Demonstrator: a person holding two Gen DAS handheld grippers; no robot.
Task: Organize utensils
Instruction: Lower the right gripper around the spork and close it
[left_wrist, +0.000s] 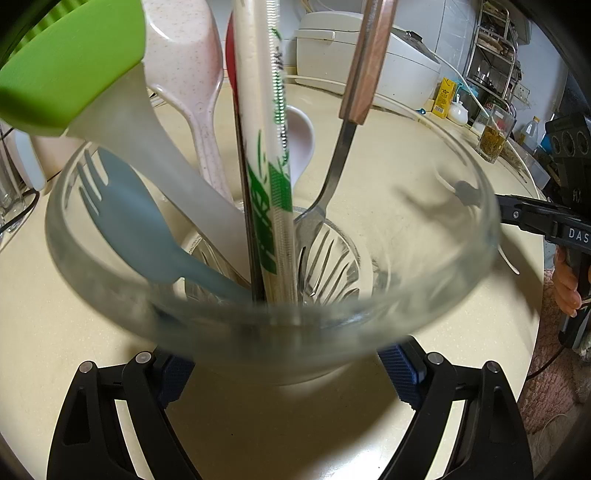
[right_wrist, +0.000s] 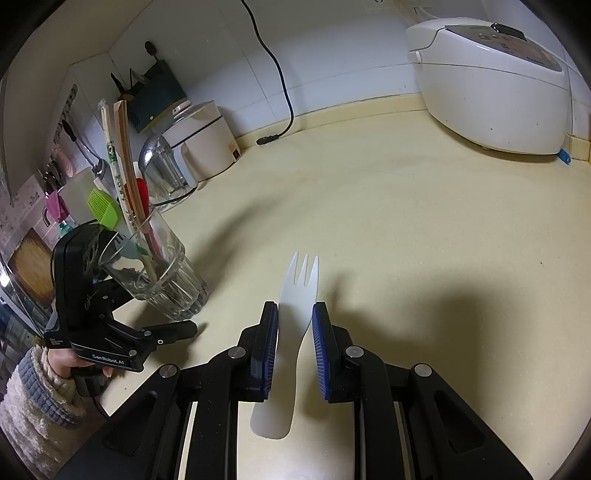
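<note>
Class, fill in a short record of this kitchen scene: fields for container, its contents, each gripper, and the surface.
container: clear ribbed glass tumbler
contents: blue plastic fork, steel fork with wooden handle, paper-wrapped chopsticks, green silicone brush
left gripper: jaws wide around the tumbler's base
right gripper: shut on white plastic fork, tines forward
surface: cream countertop

White plastic fork (right_wrist: 301, 295) clamped in the right hand-held gripper (right_wrist: 295, 314), tines forward, above the countertop (right_wrist: 406, 221).
</note>
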